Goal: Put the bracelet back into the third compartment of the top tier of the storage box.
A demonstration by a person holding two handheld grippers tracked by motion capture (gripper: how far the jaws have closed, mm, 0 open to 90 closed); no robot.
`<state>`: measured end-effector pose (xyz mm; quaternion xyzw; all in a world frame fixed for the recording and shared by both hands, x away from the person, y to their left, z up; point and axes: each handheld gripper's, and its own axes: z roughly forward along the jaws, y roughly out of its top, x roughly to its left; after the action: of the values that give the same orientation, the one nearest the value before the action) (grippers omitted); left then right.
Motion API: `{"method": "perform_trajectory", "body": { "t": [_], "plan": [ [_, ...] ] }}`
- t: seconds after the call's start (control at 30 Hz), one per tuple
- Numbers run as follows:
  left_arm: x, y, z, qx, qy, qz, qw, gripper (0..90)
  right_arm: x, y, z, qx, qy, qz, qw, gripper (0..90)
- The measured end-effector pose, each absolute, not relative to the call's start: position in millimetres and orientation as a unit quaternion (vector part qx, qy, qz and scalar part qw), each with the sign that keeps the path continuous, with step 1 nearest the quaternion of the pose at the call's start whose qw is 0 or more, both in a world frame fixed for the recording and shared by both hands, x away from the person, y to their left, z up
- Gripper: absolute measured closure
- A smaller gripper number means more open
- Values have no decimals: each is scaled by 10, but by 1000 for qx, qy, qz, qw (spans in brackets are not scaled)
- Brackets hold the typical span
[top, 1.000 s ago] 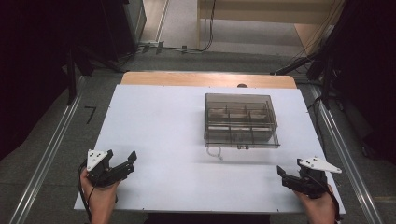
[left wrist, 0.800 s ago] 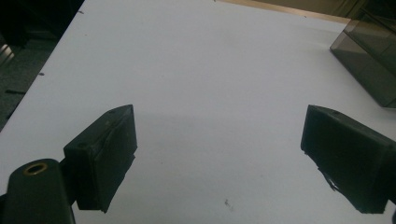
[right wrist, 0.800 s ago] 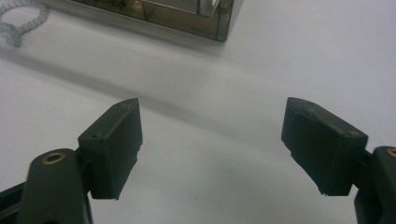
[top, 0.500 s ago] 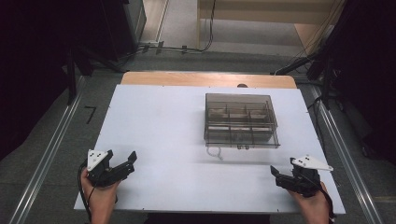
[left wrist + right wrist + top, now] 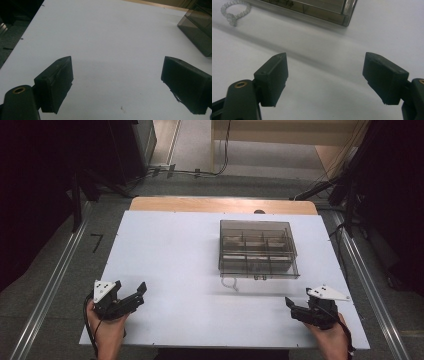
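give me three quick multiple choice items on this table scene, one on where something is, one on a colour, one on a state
1. Where does the beaded loop lie?
A. inside the box
B. on the table just in front of the box's near left corner
C. between the left gripper's jaws

2. What colour is the compartment box?
A. smoky transparent grey
B. bright red
C. solid white

3. How do the right gripper's jaws stand?
A. shut on the loop
B. shut on nothing
C. open with nothing between them

Answers:
1 B, the high view shows it on the white table beside that corner.
2 A, its dividers show through the tinted walls.
3 C, the right gripper view shows bare table between the spread jaws.
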<state>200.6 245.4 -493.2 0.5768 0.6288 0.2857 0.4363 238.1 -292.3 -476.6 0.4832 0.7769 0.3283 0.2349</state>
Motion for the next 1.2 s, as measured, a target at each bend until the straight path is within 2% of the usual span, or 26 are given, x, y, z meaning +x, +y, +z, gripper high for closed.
{"method": "perform_trajectory", "body": {
  "t": [1.2],
  "plan": [
    [2005,2458,-4937,577,629,284,437,107,2408,-2571,-4796,452,796,329,231,201]
  ]
}}
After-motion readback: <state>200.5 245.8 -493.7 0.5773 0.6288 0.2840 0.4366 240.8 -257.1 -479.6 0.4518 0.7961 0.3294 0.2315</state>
